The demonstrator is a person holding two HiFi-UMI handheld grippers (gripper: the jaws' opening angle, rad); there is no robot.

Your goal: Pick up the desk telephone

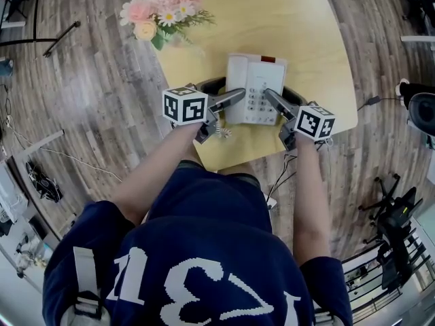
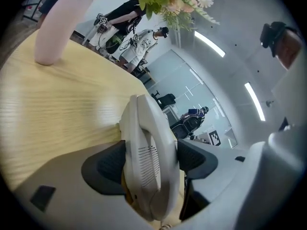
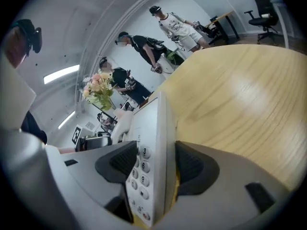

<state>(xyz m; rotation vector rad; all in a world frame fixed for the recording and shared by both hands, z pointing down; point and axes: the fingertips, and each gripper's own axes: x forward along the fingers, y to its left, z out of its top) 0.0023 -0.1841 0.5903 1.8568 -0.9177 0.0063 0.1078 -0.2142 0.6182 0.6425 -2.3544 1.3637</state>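
The desk telephone [image 1: 255, 87] is white, with a handset on its left half and a grey keypad on its right. It lies flat near the front of the light wooden table [image 1: 306, 32]. My left gripper [image 1: 230, 97] straddles the left edge, and in the left gripper view the handset [image 2: 148, 152] stands between the dark pads [image 2: 108, 164], which do not squeeze it. My right gripper [image 1: 275, 99] straddles the right edge. There the keypad side of the telephone [image 3: 146, 171] sits between the pads [image 3: 122, 162], with a gap on the keypad face. Both grippers are open.
A bunch of pink and white flowers [image 1: 166, 9] in a pale vase [image 2: 60, 25] stands at the table's far left corner. A cable [image 1: 282, 172] hangs off the near edge. Several people [image 3: 144, 44] stand beyond the table. Tripods and stands ring the wooden floor.
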